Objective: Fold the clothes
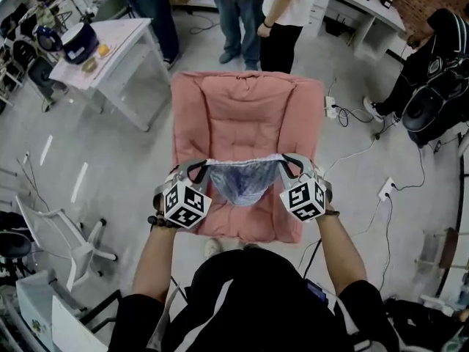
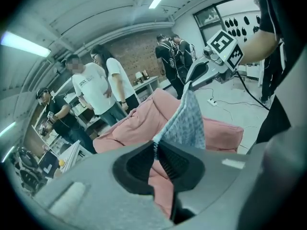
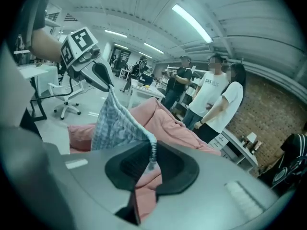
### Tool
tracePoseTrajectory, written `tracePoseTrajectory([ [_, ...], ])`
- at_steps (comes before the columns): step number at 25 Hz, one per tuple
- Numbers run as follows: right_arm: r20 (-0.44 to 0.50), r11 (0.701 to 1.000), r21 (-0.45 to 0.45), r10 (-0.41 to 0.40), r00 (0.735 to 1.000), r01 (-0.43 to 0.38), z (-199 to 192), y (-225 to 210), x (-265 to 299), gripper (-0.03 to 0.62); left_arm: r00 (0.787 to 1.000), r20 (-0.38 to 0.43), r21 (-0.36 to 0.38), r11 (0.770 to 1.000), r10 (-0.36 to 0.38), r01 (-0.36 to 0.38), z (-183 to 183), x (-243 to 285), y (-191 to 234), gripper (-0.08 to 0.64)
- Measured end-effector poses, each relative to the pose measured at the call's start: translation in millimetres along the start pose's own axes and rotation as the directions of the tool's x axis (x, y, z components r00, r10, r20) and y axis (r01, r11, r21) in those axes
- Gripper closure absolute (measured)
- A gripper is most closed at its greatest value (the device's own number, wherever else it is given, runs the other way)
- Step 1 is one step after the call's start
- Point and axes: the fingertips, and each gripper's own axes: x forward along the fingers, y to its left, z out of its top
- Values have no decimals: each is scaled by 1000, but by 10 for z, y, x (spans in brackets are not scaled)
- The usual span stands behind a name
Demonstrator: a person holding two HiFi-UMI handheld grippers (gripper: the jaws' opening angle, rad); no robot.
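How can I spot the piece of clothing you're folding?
Find the big pink padded chair in the middle of the floor. Over its front part, a small garment hangs stretched between the left gripper and right gripper. It is the only pale blue patterned cloth; everything around it is plain pink.

The garment [image 1: 244,180] hangs between the left gripper [image 1: 201,167] and the right gripper [image 1: 287,162], over the near end of the padded chair [image 1: 245,108]. People [image 1: 239,13] stand behind that chair. A table [image 1: 121,53] sits back left, and a swivel chair [image 1: 62,233] stands near left.
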Motion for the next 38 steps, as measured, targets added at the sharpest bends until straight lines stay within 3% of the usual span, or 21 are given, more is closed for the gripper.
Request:
tracePoseTrajectory([
  [5, 0, 997, 6, -72, 997, 72, 176, -8, -236, 545, 998, 14, 29, 998, -61, 60, 90, -308, -105, 522],
  [10, 47, 994, -70, -85, 995, 89, 589, -37, -194, 545, 997, 3, 9, 997, -81, 81, 5, -648, -125, 522],
  [16, 123, 975, -221, 23, 992, 5, 1206, 102, 186, 543, 999, -25, -105, 994, -20, 18, -256, -1018, -61, 522],
  [21, 172, 935, -332, 189, 967, -123, 1692, 488, 594, 543, 994, -96, -239, 968, 60, -81, -640, -1291, -3, 522],
  [24, 190, 887, -415, 302, 934, -202, 1950, 830, 807, 543, 982, -155, -327, 932, 109, -155, -904, -1473, -15, 522],
  [29, 182, 769, -558, 481, 858, -313, 2246, 1415, 1071, 541, 955, -240, -467, 842, 173, -270, -1260, -1764, -143, 522],
  [38, 112, 584, -696, 662, 741, -417, 2481, 2283, 1412, 540, 916, -354, -613, 692, 190, -380, -1710, -2019, -361, 522],
])
